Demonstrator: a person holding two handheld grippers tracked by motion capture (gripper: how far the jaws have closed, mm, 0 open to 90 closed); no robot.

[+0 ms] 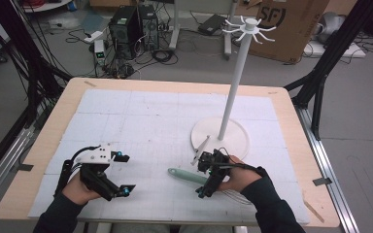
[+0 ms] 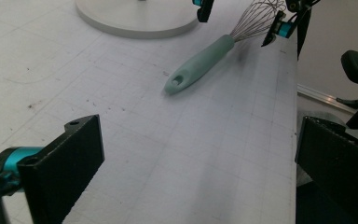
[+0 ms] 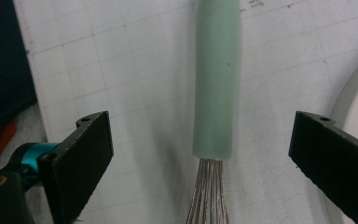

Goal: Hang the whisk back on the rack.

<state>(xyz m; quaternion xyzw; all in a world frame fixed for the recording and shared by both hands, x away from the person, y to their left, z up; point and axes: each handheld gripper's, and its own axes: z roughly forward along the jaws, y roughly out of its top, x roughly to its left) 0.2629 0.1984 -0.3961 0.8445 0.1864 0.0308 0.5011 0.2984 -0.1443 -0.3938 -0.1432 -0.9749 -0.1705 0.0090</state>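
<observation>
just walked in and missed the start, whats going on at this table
A person holds a two-jaw gripper in each hand over a white gridded mat. The right gripper is open, its jaws on either side of a whisk with a pale green handle that lies flat on the mat, about where the handle meets the wires; nothing is gripped yet. The left gripper is open and empty, off to the side, pointing toward the whisk. A white stand with hooks rises just behind it.

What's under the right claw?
Under the open right claw lies a whisk on the white mat: green handle, then wires. In the high view the claw covers where handle meets wires.
</observation>
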